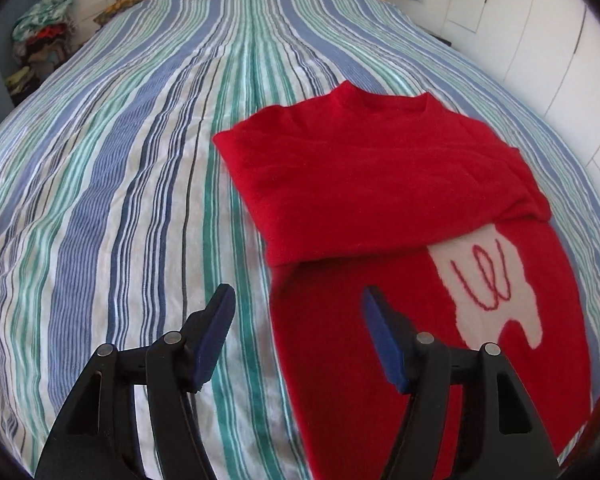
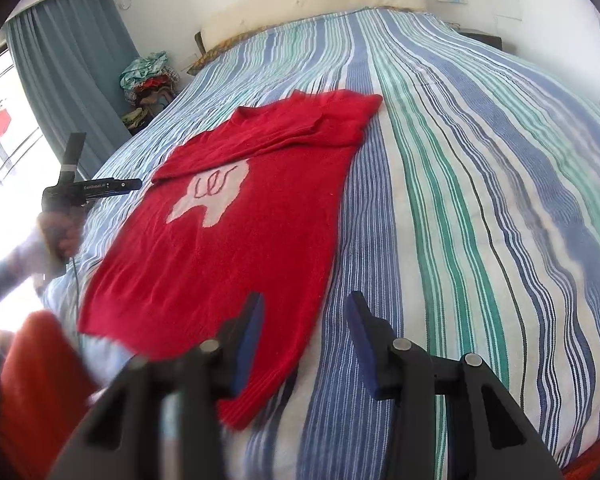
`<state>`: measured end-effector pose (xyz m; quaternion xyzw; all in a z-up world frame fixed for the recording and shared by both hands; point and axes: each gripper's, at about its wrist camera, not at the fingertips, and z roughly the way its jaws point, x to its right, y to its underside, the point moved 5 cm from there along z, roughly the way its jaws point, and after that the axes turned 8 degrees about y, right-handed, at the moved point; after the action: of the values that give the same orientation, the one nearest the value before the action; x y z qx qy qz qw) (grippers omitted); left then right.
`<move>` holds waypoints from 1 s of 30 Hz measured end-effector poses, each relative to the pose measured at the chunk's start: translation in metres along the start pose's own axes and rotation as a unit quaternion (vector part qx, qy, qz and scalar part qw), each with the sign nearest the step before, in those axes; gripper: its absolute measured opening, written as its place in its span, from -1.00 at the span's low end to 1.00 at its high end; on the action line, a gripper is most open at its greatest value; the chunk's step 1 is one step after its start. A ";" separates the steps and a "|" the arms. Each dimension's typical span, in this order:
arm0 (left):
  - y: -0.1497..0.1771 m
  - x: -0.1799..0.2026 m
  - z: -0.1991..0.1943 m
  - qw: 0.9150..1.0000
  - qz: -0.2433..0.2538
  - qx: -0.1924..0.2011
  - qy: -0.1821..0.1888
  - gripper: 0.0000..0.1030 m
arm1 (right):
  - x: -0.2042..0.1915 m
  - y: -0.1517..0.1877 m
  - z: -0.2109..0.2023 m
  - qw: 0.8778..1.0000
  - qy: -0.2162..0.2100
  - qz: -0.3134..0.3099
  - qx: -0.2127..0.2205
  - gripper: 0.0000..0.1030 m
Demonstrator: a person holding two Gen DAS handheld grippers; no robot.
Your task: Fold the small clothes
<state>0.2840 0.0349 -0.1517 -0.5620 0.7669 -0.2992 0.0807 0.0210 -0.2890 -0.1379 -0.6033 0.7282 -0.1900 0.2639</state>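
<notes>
Spread blue-padded fingers (image 2: 256, 320) of the right gripper (image 2: 306, 320) straddle the hem corner of the red knitted sweater (image 2: 236, 248), lying lengthwise up the striped bed (image 2: 480, 200); left gripper (image 1: 298, 316), likewise spread, flanks its other edge.

left gripper (image 1: 298, 312): jaws spread wide, nothing between the pads | right gripper (image 2: 306, 314): jaws spread wide, nothing held | left hand (image 2: 58, 236): fist wrapped round its gripper's handle, blurred
</notes>
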 end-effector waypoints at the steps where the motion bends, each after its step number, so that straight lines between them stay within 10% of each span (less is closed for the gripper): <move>1: -0.003 -0.003 0.008 1.000 -0.014 0.008 -0.013 0.22 | -0.002 0.001 0.001 1.000 0.003 -0.005 -0.001 -0.16; 3: -0.004 -0.018 0.017 0.997 -0.051 0.030 -0.059 -0.90 | -0.005 0.003 0.002 1.000 0.009 -0.013 -0.002 -0.16; 9: 0.018 -0.041 0.016 0.987 -0.140 0.073 -0.032 -0.88 | -0.005 0.001 -0.001 1.000 0.013 -0.016 -0.007 -0.16; 15: 0.026 -0.056 0.017 0.979 -0.184 0.084 0.024 -0.82 | -0.016 -0.081 0.018 0.994 -0.098 0.041 -0.016 -0.16; 21: 0.030 -0.057 0.019 0.977 -0.193 0.088 0.037 -0.81 | 0.005 -0.184 0.124 0.974 -0.137 0.172 -0.060 -0.17; 27: 0.030 -0.063 0.022 0.972 -0.207 0.095 0.058 -0.80 | -0.004 -0.204 0.201 0.962 -0.124 0.204 -0.131 -0.17; 30: 0.031 -0.066 0.023 0.969 -0.217 0.099 0.070 -0.79 | -0.013 -0.197 0.216 0.966 -0.095 0.178 -0.160 -0.89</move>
<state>0.2925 0.0926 -0.2012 -0.6819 0.5973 -0.4220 0.0153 0.3091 -0.3066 -0.1890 -0.5137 0.8164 0.0375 0.2612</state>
